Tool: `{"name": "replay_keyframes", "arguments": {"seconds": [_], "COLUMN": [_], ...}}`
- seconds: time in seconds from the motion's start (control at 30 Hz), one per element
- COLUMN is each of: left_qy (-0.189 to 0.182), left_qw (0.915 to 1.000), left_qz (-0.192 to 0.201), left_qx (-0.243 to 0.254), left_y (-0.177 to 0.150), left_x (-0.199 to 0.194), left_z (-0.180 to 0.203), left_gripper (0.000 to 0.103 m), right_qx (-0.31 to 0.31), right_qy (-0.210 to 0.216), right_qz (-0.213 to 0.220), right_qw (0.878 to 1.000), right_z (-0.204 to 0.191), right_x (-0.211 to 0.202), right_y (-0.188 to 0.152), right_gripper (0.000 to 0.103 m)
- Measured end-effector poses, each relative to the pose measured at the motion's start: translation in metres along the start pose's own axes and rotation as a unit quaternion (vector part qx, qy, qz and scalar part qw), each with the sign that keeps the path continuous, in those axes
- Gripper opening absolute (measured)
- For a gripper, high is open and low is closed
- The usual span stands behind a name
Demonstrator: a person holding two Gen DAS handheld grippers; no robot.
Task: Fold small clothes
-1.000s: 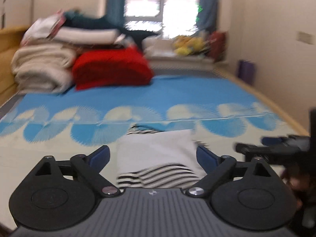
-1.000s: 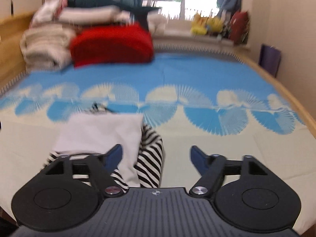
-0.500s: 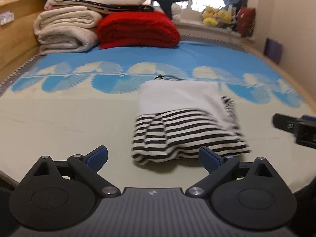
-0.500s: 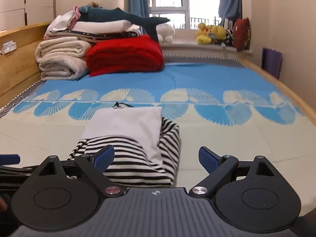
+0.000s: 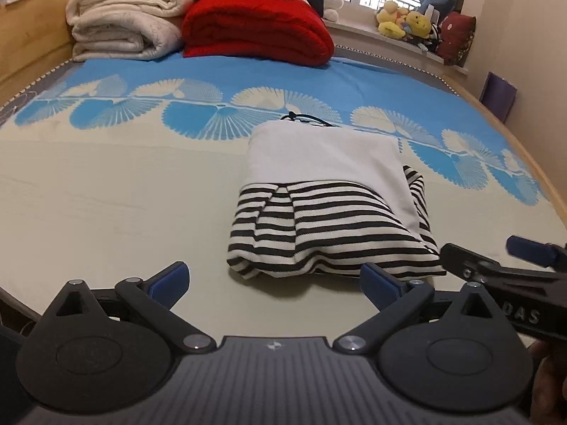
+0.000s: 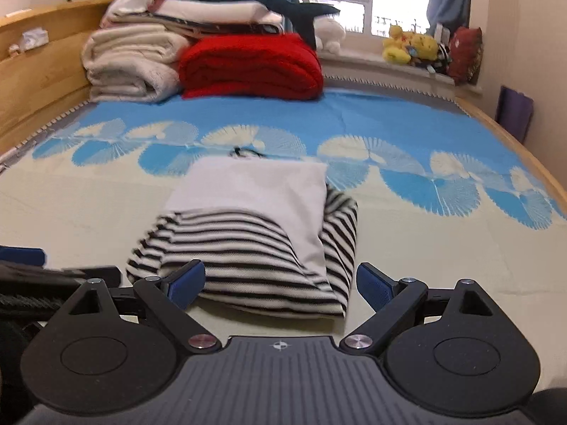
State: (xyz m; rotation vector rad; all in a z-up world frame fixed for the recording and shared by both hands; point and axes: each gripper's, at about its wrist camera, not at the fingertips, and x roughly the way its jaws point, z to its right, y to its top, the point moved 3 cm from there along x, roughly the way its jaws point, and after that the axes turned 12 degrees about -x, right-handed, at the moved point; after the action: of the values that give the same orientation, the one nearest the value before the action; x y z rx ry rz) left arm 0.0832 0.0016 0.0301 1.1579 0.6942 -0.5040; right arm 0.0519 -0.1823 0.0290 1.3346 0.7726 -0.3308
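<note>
Currently the striped garment [image 5: 329,226] lies folded on the bed [image 5: 106,194], just ahead of both tools. Left gripper [image 5: 273,281] spread, empty, at its near edge. Right gripper [image 6: 280,279] spread, empty, likewise straddling that edge. Long axis runs away from grippers; both about equally near.

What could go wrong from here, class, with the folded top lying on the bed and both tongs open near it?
1. The striped top bulges at its near edge, and a striped layer sticks out on the right side; a nudge there might undo the fold.
2. The left tongs and right tongs sit close together at that edge, so they could bump each other.
3. A black cord pokes out at the far end and might snag.
</note>
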Motion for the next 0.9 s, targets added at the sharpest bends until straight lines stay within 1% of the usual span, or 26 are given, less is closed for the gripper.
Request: {"name": "replay_keyframes", "arguments": {"seconds": [0.07,0.13,0.33,0.9], "left_qy": [-0.001,0.004,0.010,0.003], "left_qw": [1.0000,0.9999,0.9998,0.9998], "left_qz": [0.001,0.005,-0.002,-0.006], "left_qx": [0.008,0.013,0.014,0.018], "left_y": [-0.0015,-0.0020,-0.0021,-0.0059], "left_x": [0.0004,0.0008,0.0055,0.0077], "left_z": [0.0031,0.0045,0.0024,0.0054], "left_gripper": [0.102,0.102,0.102,0.102], "right_qx": [0.015,0.014,0.008,0.006], "right_qy": [0.004,-0.001,0.002,0.002], "right_qz": [0.001,0.001,0.001,0.000], "right_qw": [1.000,1.000,1.000,1.000], "right_z": [0.0014,0.0008,0.0018,0.0056], "right_x": [0.0011,0.0023,0.0047,0.0041], "right_y": [0.0022,0.0031,0.0006,-0.0018], "right_gripper": [0.092,0.092,0.092,0.092]}}
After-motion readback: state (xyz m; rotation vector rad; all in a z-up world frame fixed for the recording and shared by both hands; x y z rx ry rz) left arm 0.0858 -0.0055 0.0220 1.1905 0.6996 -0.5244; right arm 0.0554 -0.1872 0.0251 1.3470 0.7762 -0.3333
